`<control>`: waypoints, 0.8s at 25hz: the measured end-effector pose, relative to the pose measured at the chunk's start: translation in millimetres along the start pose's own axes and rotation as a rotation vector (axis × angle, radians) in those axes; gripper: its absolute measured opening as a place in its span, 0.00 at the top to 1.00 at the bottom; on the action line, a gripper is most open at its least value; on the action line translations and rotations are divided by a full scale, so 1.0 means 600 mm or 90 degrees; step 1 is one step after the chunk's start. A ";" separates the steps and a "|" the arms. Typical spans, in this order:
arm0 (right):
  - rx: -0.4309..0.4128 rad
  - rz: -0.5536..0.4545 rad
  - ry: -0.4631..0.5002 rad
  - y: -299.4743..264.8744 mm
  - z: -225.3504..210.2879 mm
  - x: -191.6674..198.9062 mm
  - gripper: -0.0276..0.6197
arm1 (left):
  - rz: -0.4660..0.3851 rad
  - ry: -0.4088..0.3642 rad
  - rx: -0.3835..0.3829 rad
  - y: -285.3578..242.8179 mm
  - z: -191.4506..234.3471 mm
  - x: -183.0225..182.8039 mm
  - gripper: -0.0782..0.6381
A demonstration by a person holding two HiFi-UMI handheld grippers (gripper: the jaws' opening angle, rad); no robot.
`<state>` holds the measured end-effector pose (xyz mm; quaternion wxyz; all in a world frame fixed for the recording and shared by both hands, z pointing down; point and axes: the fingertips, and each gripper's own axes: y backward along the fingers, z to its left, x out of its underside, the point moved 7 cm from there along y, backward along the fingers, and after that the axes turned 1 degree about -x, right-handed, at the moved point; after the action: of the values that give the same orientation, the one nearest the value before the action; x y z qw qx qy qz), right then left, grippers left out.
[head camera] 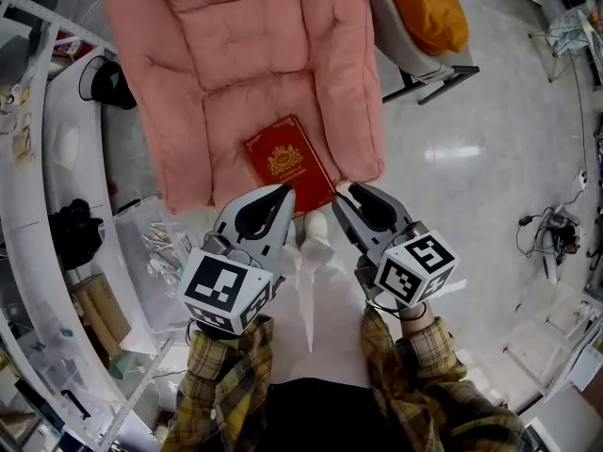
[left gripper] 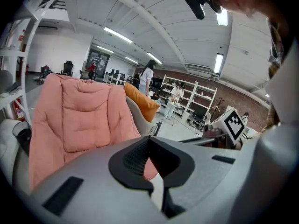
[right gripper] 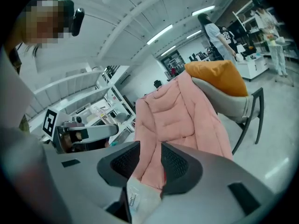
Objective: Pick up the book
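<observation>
A dark red book with a gold emblem lies flat near the front edge of the seat of a pink padded chair. My left gripper hovers just in front of the book's near corner, its tips together and nothing between them. My right gripper hangs to the book's right, by the seat's front corner, jaws a little apart and empty. In the left gripper view the left gripper faces the pink chair. In the right gripper view the right gripper frames the pink chair. Neither gripper view clearly shows the book.
A grey chair with an orange cushion stands to the right of the pink one. White curved shelving and a clear plastic bin are at the left. The person's white shoes are below the seat edge. Cables lie at the right.
</observation>
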<state>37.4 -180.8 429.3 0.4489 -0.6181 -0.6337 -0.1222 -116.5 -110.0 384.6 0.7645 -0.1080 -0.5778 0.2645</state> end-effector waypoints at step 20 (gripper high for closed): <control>0.117 0.160 -0.250 -0.095 -0.225 0.299 0.49 | 0.102 0.031 0.044 -0.120 0.063 0.157 0.89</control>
<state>73.2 -167.3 657.8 0.3834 -0.6602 -0.6355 0.1149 -113.6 -125.6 508.1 0.7579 -0.1338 -0.5391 0.3422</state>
